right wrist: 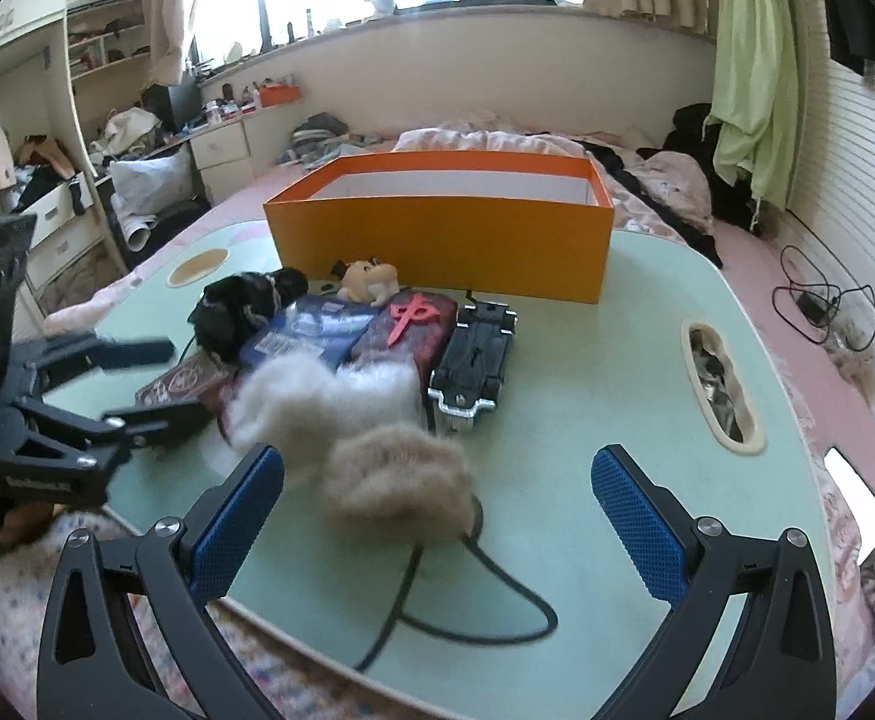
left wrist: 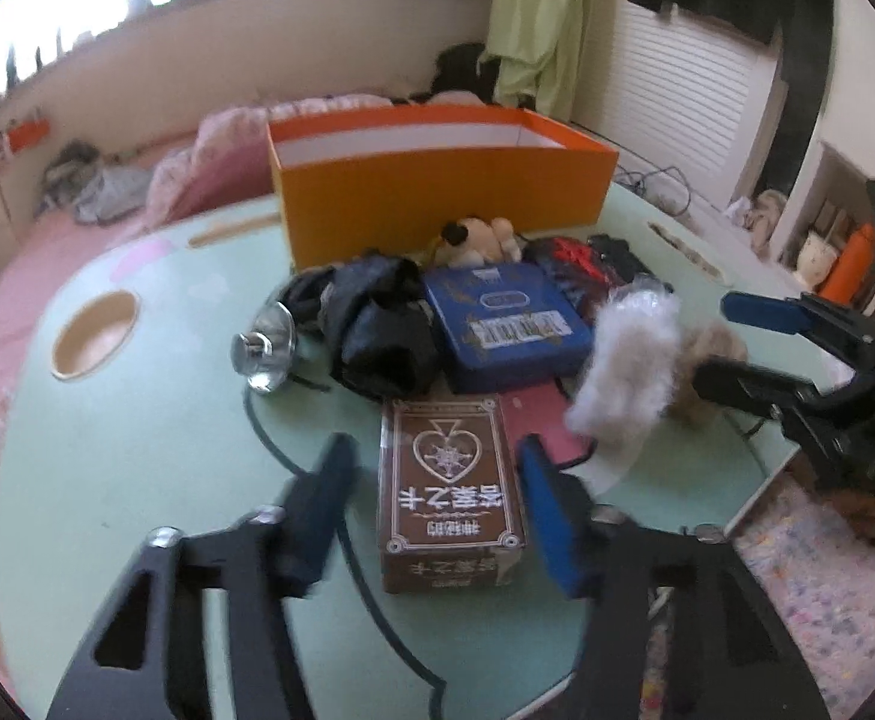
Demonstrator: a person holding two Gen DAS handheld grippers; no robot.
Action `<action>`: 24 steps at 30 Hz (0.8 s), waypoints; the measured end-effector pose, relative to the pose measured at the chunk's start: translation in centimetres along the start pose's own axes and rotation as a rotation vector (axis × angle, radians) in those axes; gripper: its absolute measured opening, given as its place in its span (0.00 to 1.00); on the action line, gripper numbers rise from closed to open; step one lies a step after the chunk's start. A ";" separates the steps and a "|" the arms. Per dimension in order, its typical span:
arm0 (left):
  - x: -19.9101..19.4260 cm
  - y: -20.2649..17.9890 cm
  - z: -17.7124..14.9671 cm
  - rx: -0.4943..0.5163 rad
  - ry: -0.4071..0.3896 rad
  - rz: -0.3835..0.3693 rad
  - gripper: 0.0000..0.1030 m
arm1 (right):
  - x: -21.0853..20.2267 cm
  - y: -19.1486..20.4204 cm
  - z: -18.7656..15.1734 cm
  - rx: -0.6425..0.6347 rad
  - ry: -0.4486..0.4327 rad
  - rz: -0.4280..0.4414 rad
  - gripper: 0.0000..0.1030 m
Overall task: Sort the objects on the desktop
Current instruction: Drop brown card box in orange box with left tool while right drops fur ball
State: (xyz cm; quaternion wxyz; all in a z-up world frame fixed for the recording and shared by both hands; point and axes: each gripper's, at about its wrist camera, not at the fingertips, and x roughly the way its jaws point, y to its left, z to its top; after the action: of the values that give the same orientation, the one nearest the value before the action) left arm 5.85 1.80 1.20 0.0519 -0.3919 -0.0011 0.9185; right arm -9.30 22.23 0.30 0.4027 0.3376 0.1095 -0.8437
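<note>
A pale green table [left wrist: 137,420] held a cluster of objects, with an open orange box [left wrist: 443,204] standing at its far side as the landmark. Directly in front of the orange box lay a small tan plush toy [left wrist: 485,237]. Nearer the camera than that sat a blue box [left wrist: 506,324] with a barcode label, a heap of black fabric [left wrist: 377,324] to its left, and a shiny metal piece [left wrist: 266,354] further left again. In the right wrist view a black toy car [right wrist: 476,360] lay upside down in front of the orange box's right half, beside a dark case bearing a red symbol [right wrist: 413,318].

A brown card box [left wrist: 449,486] lay closest to the viewer, well in front of the orange box. The left gripper [left wrist: 437,480] straddled it, one finger on each side, jaws partly closed; gaps showed on both sides, so the pads did not press on it.

The right gripper [right wrist: 437,492] stood wide open, holding nothing. A beige fluffy tuft [right wrist: 401,480] lay between its blue fingers [right wrist: 641,516], touching neither, with a white fluffy tuft [right wrist: 317,396] just beyond, toward the orange box. A black cable [right wrist: 473,618] looped on the table from under the beige tuft.
</note>
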 end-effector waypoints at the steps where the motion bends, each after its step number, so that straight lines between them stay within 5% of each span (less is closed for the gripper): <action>1: -0.1 -0.2 -0.2 0.012 0.002 0.000 0.38 | 0.2 0.1 0.0 0.000 0.010 0.009 0.79; 2: -0.4 -0.3 -0.4 0.019 0.000 -0.007 0.38 | 0.4 0.2 0.0 -0.003 0.022 0.019 0.62; 4: -1.2 -0.3 -1.0 0.021 0.003 -0.034 0.38 | 0.7 0.2 -0.6 -0.001 0.055 0.060 0.46; 10: -4.6 -0.2 1.1 0.028 -0.098 -0.040 0.38 | -1.5 -1.5 -1.3 0.076 0.004 0.116 0.42; 15: -5.3 0.4 7.8 0.013 -0.183 -0.020 0.38 | -3.0 -2.6 3.0 0.086 -0.081 0.105 0.42; 19: -2.2 1.1 13.5 -0.027 -0.177 -0.033 0.38 | -1.4 -2.8 8.6 0.068 -0.116 0.076 0.42; 24: 5.1 3.1 17.8 -0.099 -0.076 0.001 0.39 | 5.0 -3.1 14.1 0.059 -0.039 0.051 0.42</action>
State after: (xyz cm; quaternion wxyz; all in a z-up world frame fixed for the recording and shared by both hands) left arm -10.72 -0.06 9.74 0.0321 -0.3590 -0.0483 0.9315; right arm -20.65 14.79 7.27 0.4161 0.3355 0.0677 -0.8425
